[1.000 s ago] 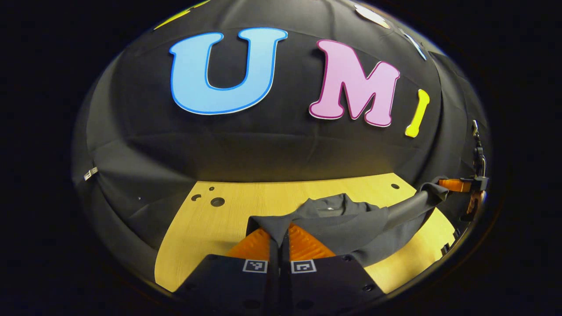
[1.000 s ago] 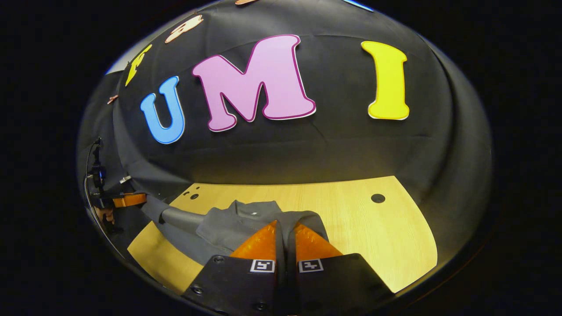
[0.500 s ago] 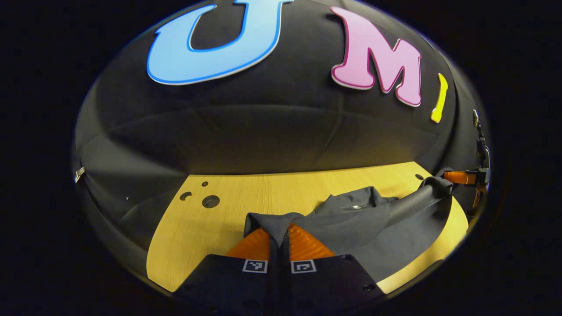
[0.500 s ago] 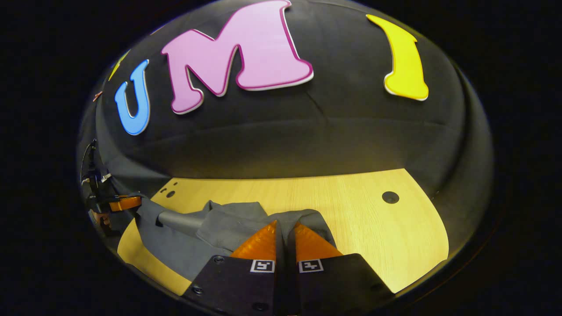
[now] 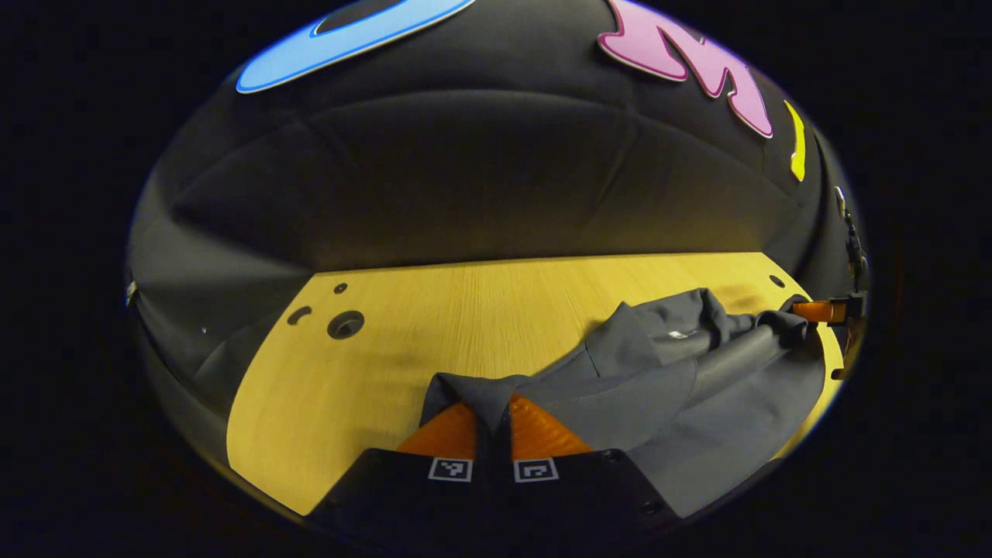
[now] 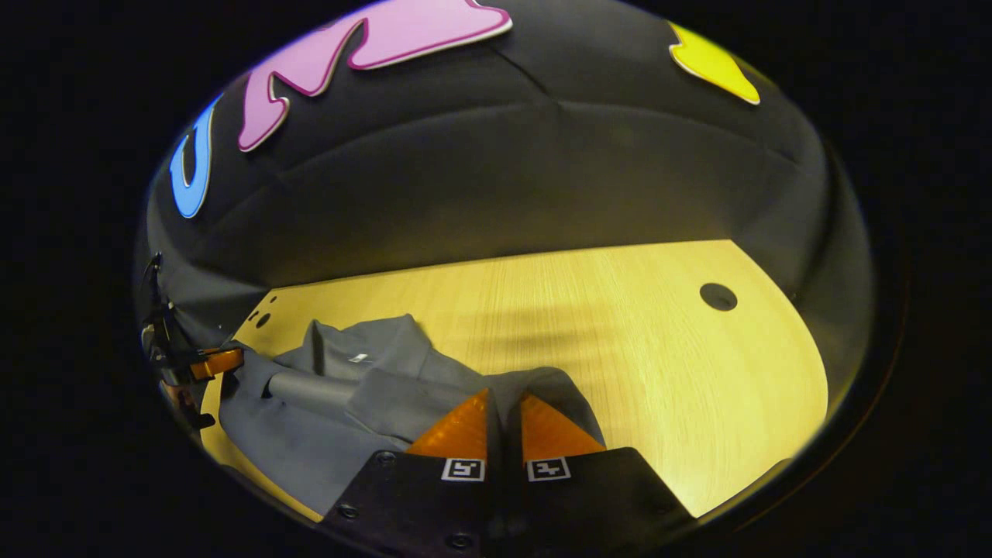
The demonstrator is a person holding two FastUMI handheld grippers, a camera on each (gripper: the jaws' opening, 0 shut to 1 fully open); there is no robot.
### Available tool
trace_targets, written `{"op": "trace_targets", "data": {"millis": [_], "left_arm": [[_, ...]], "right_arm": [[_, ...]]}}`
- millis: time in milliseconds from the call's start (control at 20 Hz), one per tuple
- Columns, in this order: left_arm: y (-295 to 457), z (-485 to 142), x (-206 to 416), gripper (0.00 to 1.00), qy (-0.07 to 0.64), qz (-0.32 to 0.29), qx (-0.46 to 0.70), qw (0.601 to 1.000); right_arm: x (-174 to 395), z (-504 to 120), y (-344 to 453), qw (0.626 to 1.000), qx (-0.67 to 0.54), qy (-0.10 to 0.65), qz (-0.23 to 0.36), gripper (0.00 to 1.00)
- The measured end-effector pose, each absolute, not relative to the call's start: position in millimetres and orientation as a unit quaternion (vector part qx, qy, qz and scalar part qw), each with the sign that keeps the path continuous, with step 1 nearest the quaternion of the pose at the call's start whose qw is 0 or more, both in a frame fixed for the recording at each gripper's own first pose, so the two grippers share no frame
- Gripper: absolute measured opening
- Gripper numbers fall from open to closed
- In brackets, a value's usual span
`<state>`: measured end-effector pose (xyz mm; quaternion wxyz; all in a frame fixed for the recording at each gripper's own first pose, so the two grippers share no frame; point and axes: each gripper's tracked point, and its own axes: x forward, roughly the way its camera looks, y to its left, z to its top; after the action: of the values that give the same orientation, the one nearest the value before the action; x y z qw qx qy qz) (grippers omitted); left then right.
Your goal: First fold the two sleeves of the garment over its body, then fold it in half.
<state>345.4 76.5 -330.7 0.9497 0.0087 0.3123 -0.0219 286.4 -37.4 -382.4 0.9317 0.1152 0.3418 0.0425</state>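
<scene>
Pinching a corner of the grey garment (image 5: 682, 387), the left gripper (image 5: 494, 415) sits at the bottom of the left gripper view with its two fingers (image 5: 542, 430) drawn together and a fold of cloth caught between them. From that corner the garment spreads to the right across the near side of the wooden table (image 5: 465, 310). Its collar, with a small pale tag, lies farther off toward the right, and a rolled sleeve (image 5: 736, 360) runs from the middle of the cloth out to the far right edge. There the right gripper (image 5: 825, 311) is seen from the side, its tip right at the bunched end of the cloth. The table's left half is bare wood with a few round holes (image 5: 346, 324) near its far left corner, and the black cloth wall rises behind.

In the right gripper view, the right gripper (image 6: 504, 422) is likewise closed, its fingers (image 6: 465, 430) pressed together on a grey corner that wraps over their tips. The garment lies to the left of it on the near left part of the table (image 6: 659, 364), collar and tag toward the far left. The left gripper (image 6: 211, 362) shows at the left edge, touching the cloth's far corner. A single round hole (image 6: 718, 296) marks the table's far right.
</scene>
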Motion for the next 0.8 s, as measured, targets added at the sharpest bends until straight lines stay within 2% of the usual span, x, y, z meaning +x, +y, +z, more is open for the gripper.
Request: {"op": "trace_targets", "data": {"millis": [200,300,350,400,500,550,600,650,700,750,800], "left_arm": [[75.7,-351.7,344.2,0.06,0.332,-0.016,0.033,0.943],[76.0,-360.9,344.3,0.11,0.339,-0.011,0.036,0.940],[77.9,-362.0,343.6,0.16,0.340,-0.003,0.037,0.940],[81.4,-362.6,341.5,0.24,0.341,0.004,0.037,0.939],[81.7,-358.8,339.8,0.48,0.341,0.003,0.026,0.940],[80.2,-357.6,338.0,0.60,0.338,0.001,0.021,0.941],[80.1,-355.7,336.3,0.61,0.336,-0.001,0.016,0.942],[80.1,-351.6,334.1,0.71,0.334,-0.003,0.014,0.942],[80.7,-349.2,331.8,0.76,0.332,0.000,0.016,0.943],[81.5,-344.1,329.1,0.87,0.330,-0.002,0.018,0.944],[80.1,-338.7,326.0,0.95,0.325,-0.004,0.018,0.945]], "right_arm": [[288.0,-401.5,-33.0,0.927,0.109,0.356,0.043,0.07],[284.8,-410.9,-32.1,0.921,0.114,0.369,0.044,0.11],[282.4,-413.3,-32.6,0.918,0.119,0.375,0.044,0.16],[282.9,-413.2,-32.2,0.918,0.124,0.375,0.045,0.19],[283.6,-412.3,-40.5,0.918,0.119,0.376,0.033,0.25],[281.9,-410.4,-45.5,0.919,0.112,0.376,0.026,0.44],[279.6,-407.0,-47.7,0.920,0.106,0.376,0.023,0.40],[278.6,-404.6,-50.4,0.921,0.100,0.375,0.019,0.48],[276.1,-400.3,-52.2,0.922,0.095,0.375,0.019,0.77],[272.5,-394.5,-52.9,0.922,0.093,0.374,0.019,0.72],[270.6,-386.8,-51.8,0.924,0.094,0.370,0.022,0.75]]}}
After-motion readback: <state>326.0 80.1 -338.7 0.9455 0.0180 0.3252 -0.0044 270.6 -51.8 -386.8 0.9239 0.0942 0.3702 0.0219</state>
